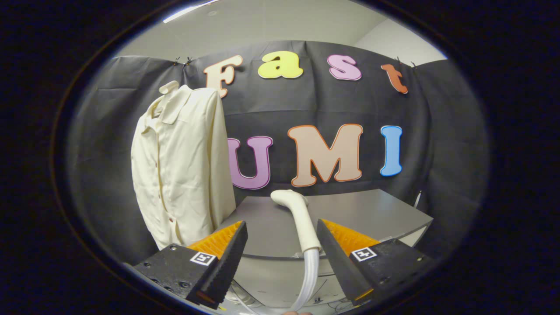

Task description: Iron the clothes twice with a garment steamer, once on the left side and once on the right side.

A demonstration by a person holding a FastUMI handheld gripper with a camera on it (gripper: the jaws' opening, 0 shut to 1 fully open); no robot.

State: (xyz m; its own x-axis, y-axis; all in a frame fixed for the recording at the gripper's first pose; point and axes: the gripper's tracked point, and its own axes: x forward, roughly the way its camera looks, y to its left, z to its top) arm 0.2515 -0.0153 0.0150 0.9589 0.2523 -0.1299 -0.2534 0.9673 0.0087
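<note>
— Where are the tongs (280, 236) right now?

— Spread wide apart, gripping nothing. The steamer head (297, 218) stands in the gap between the two fingers, much nearer the right one. Its handle looks to be just brushing that finger's inner edge, though I can't say for sure that they touch. The left finger has open air between it and the steamer.

— And what is the steamer doing?

— Upright, nozzle end at the top and bent over toward the shirt side. A pale ribbed hose (308, 280) runs down from the bottom of the handle and drops away below the fingers.

— What's past the steamer?

— A grey table (372, 214), directly behind it. Its near edge curves across at about the level of the fingertips, and its far right corner juts out toward the black cloth wall (437, 153). The top looks bare around the steamer, so there's free room to the right of it and behind it.

— The clothes?

— One cream button-front shirt (183, 166), hanging upright on a pale hanger hook (168, 87), to the left of the steamer and farther back. Its hem comes down just behind the left finger's tip, and its right sleeve edge hangs beside the table's left end. Between that sleeve and the steamer there's a clear strip of table and wall.

— Any boxes or baskets?

— I see none. Behind everything is the cloth wall, with a pale ceiling (280, 26) above it.
</note>
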